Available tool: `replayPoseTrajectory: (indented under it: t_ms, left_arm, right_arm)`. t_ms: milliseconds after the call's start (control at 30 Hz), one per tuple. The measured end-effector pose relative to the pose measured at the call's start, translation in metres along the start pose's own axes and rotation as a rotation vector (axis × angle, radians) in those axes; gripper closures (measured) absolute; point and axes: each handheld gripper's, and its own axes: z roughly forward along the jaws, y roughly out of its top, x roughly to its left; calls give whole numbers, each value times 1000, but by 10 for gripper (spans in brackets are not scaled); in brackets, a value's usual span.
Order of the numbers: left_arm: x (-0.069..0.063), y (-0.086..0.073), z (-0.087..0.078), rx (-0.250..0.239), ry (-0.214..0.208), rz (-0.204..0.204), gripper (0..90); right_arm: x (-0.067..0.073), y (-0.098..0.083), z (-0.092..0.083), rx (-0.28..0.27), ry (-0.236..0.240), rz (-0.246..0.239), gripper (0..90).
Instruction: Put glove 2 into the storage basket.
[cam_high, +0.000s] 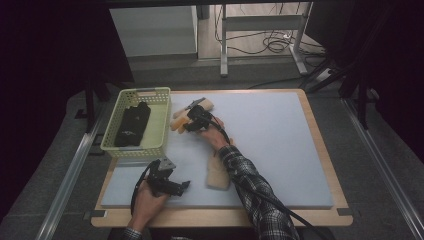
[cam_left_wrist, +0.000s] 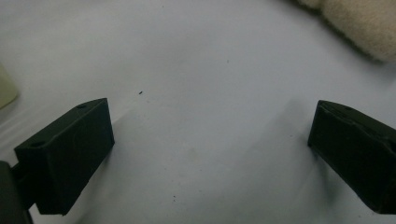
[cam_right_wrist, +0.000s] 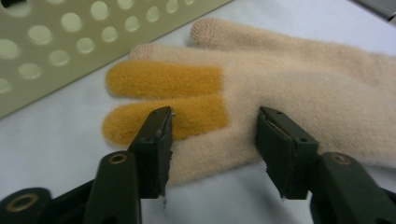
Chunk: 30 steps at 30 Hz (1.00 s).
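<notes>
A cream knit glove (cam_right_wrist: 299, 79) with two orange fingers lies flat on the pale blue mat, its fingertips toward the green basket. My right gripper (cam_right_wrist: 215, 116) hovers low over its palm edge, jaws open with the fabric showing between them and not pinched. In the high view that gripper (cam_high: 192, 123) sits over the same glove (cam_high: 178, 122) just right of the basket. A second cream glove (cam_high: 218, 176) lies near the front, partly under the plaid sleeve. My left gripper (cam_high: 183, 186) rests at the front left, open, and in its own view the gripper (cam_left_wrist: 210, 121) has bare mat between its jaws.
A pale green perforated basket (cam_high: 111, 136) stands at the mat's left edge with a black folded item (cam_high: 132, 125) inside. Its wall (cam_right_wrist: 70, 42) is close behind the glove's fingertips. The mat (cam_high: 270, 130) covers a wooden table. The second glove's edge (cam_left_wrist: 359, 23) lies ahead of the left gripper.
</notes>
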Motion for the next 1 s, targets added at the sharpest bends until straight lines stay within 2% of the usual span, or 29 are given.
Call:
replayPoseTrajectory:
  t_ms: [100, 133, 167, 200, 233, 300, 433, 567, 800, 1000]
  left_arm:
    - [0, 0, 0, 0, 0, 0, 4]
    - [0, 0, 0, 0, 0, 0, 4]
    - [0, 0, 0, 0, 0, 0, 4]
    - [0, 0, 0, 0, 0, 0, 4]
    - [0, 0, 0, 0, 0, 0, 5]
    - [0, 0, 0, 0, 0, 0, 4]
    - [0, 0, 0, 0, 0, 0, 4]
    - [0, 0, 0, 1, 0, 0, 5]
    - [0, 0, 0, 2, 0, 0, 4]
    - [0, 0, 0, 2, 0, 1, 4]
  right_arm:
    - [-1, -2, -1, -8, -9, 20, 589]
    - [-1, -2, -1, 1, -12, 23, 654]
    - [0, -1, -3, 17, -24, 26, 758]
    - [0, -1, -4, 27, -35, 25, 810]
    - [0, -1, -5, 33, -38, 30, 825]
    - [0, -1, -6, 41, -39, 35, 839]
    - [1, 0, -13, 66, -56, -2, 846]
    - [-3, -1, -27, 32, -39, 32, 847]
    - [-7, 0, -58, -7, -33, 31, 848]
    - [-16, -3, -86, -45, -38, 52, 847]
